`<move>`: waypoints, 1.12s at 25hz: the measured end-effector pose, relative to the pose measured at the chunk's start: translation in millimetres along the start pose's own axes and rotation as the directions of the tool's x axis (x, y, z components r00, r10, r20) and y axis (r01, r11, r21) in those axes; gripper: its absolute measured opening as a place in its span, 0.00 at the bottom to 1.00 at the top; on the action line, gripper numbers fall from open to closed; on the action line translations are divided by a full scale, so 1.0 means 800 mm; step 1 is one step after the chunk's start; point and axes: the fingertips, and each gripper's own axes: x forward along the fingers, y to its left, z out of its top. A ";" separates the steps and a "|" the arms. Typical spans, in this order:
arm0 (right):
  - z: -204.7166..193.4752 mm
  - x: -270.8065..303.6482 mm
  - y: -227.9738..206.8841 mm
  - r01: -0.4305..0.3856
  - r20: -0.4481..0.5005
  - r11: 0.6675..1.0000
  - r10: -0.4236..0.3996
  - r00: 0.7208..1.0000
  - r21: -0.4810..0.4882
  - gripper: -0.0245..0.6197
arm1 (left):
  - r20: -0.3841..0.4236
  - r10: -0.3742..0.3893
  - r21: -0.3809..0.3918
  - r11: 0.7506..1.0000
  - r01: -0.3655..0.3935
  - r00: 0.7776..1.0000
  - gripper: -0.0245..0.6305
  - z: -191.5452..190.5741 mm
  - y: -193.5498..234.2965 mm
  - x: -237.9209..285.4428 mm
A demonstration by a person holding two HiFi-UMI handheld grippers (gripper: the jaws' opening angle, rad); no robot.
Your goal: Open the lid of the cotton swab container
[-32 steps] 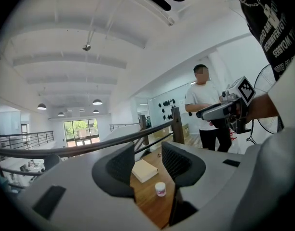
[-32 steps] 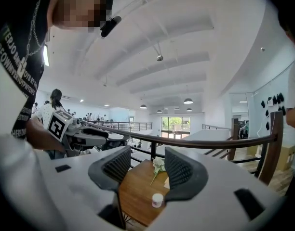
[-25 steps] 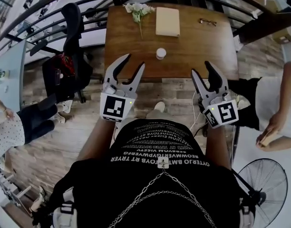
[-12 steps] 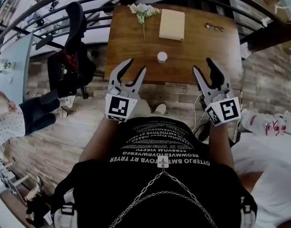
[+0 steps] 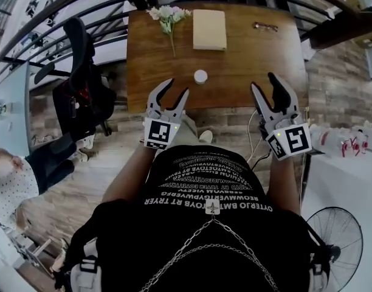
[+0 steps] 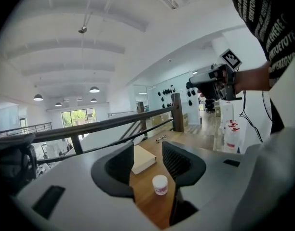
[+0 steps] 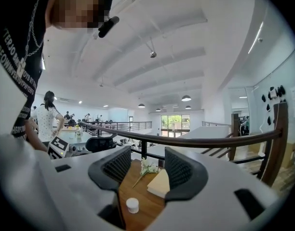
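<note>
The cotton swab container [image 5: 200, 76], a small white round tub with its lid on, stands near the front middle of the wooden table [image 5: 247, 66]. My left gripper [image 5: 176, 87] hovers at the table's near edge, just left of and short of the tub. It is open, its jaws have just been opening a little, and nothing is between them. In the left gripper view the tub [image 6: 160, 184] shows beyond the open left gripper [image 6: 147, 165]. My right gripper [image 5: 264, 82] is open and empty at the near edge, further right. Its view shows the tub [image 7: 132, 205] low and left, past the right gripper [image 7: 143, 174].
A beige book [image 5: 210, 29], a flower sprig [image 5: 168, 14] and glasses [image 5: 265, 26] lie at the table's far side. A black office chair [image 5: 76, 84] stands left of the table, a railing [image 5: 70, 5] runs behind, a fan [image 5: 338, 242] and bottles [image 5: 344, 142] are at the right.
Both grippers have moved forward to the table's near edge, the left one sinking lower. The person seen at the right earlier is out of view now.
</note>
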 end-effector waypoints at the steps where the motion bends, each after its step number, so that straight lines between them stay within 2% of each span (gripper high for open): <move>1: -0.001 0.002 -0.004 0.011 -0.006 1.000 -0.011 1.000 0.001 0.35 | -0.007 -0.015 0.003 1.000 0.015 1.000 0.32 -0.011 -0.001 0.010; 7: -0.016 0.022 -0.012 0.050 -0.058 0.999 -0.049 0.997 0.021 0.35 | -0.087 -0.144 -0.011 0.990 0.143 0.986 0.36 -0.108 -0.027 0.061; 13: -0.030 0.040 -0.015 0.062 -0.098 0.998 -0.059 0.993 0.031 0.35 | -0.158 -0.213 -0.042 0.977 0.209 0.964 0.42 -0.195 -0.042 0.114; 19: -0.053 0.041 -0.010 0.068 -0.146 0.996 -0.060 0.987 0.055 0.36 | -0.222 -0.242 -0.039 0.970 0.239 0.944 0.44 -0.243 -0.058 0.155; 28: -0.081 0.023 -0.011 0.091 -0.223 0.994 -0.074 0.972 0.067 0.36 | -0.229 -0.254 -0.036 0.967 0.253 0.940 0.46 -0.270 -0.068 0.203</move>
